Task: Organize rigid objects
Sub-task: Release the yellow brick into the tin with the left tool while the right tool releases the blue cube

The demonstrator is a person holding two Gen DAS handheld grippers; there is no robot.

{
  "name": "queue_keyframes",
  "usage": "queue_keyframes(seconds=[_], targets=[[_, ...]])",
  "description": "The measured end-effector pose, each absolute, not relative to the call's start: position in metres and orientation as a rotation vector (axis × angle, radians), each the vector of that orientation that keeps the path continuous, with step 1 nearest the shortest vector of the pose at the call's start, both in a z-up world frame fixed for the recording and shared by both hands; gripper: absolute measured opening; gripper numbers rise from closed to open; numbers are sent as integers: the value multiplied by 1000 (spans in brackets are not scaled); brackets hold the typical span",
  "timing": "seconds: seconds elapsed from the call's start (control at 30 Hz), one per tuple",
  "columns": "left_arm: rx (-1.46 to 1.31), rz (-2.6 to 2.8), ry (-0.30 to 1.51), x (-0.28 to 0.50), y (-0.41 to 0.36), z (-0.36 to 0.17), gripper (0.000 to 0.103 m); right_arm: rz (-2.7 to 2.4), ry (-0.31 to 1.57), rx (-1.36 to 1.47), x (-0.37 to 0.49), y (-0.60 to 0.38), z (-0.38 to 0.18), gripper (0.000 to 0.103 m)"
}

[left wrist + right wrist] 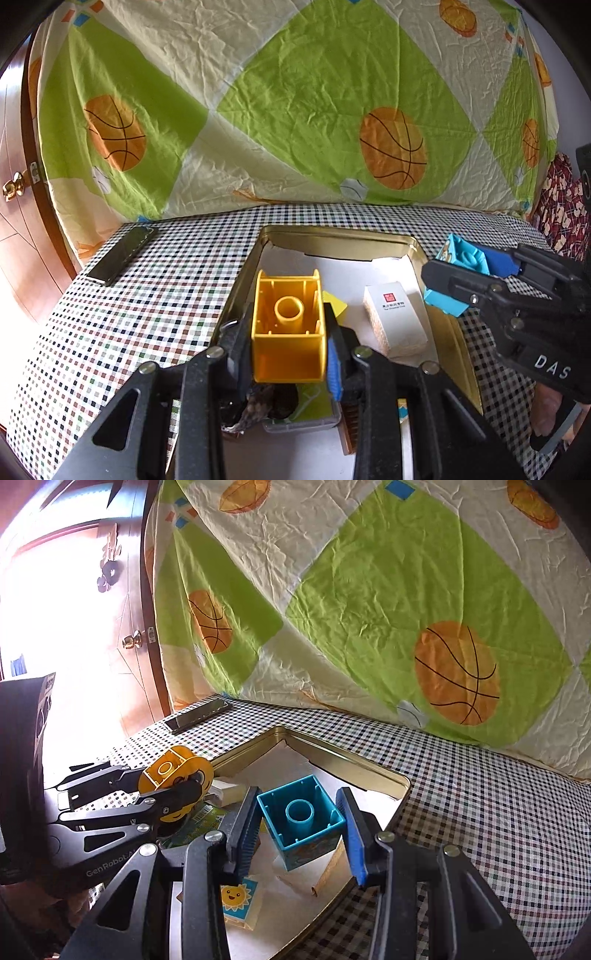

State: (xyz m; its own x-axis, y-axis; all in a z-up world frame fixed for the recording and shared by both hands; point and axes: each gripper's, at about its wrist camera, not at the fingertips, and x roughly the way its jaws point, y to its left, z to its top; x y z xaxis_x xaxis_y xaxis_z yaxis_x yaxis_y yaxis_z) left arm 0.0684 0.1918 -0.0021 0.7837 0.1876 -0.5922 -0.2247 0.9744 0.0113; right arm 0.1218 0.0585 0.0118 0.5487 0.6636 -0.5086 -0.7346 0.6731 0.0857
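My left gripper (287,325) is shut on a yellow toy block (286,356), whose hollow underside faces the camera. It hangs over the near left part of a gold tin tray (332,242). At the right of the left wrist view, my right gripper (458,267) hovers over the tray's right rim, shut on a blue toy block (463,258). In the right wrist view the blue block (304,821) sits tilted between the blue pads (352,834) above the tray (354,771). The left gripper (171,781) with the yellow block (166,768) is at the left.
Inside the tray lie a white box (395,321), a sun-face block (238,897) and other small items. A dark phone (122,254) rests on the checked cloth (147,314) left of the tray. A basketball-print sheet (295,110) hangs behind, and a wooden door (14,221) stands at the left.
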Motion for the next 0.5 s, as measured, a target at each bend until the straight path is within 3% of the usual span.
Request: queue_keyframes(seconds=[0.5], targets=[[-58, 184, 744, 94, 189, -12, 31, 824, 652, -209, 139, 77, -12, 44]])
